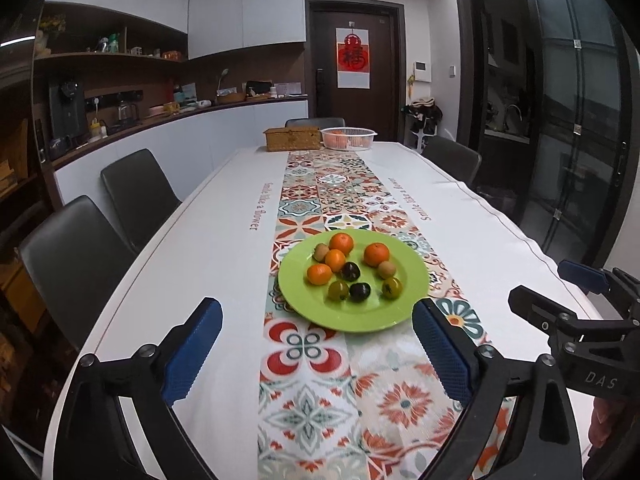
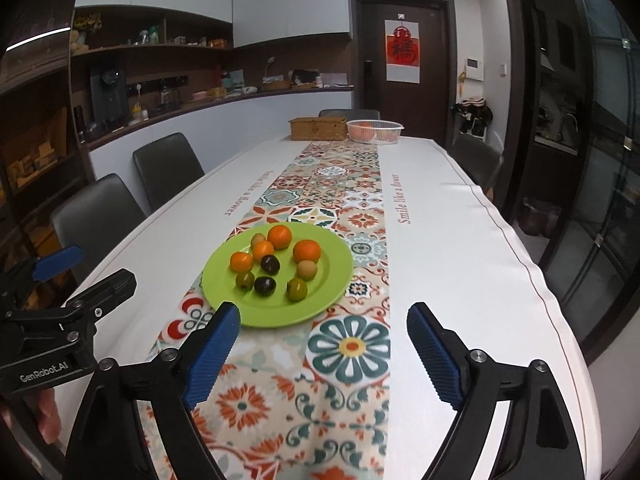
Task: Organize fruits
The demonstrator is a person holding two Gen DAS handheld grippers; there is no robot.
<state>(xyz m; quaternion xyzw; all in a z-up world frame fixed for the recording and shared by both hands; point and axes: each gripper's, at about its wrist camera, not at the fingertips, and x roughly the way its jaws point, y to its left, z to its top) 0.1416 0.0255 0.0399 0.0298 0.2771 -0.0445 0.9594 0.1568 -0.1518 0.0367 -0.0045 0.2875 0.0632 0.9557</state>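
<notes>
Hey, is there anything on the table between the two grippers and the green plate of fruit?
Nothing visible. Both the left gripper and right gripper are open and empty, just short of the plate. Only the flat patterned runner lies between, and the fruit sits uncovered on the plate.

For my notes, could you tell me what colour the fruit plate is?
Lime green plate, clearest in the left wrist view.

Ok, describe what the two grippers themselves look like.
Both match: the left gripper and right gripper have black angular plastic frames with silver screws and two fingers faced with ribbed blue pads. White lettering reads "GenRobot.AI" on the left, "DAS" on the right.
</notes>
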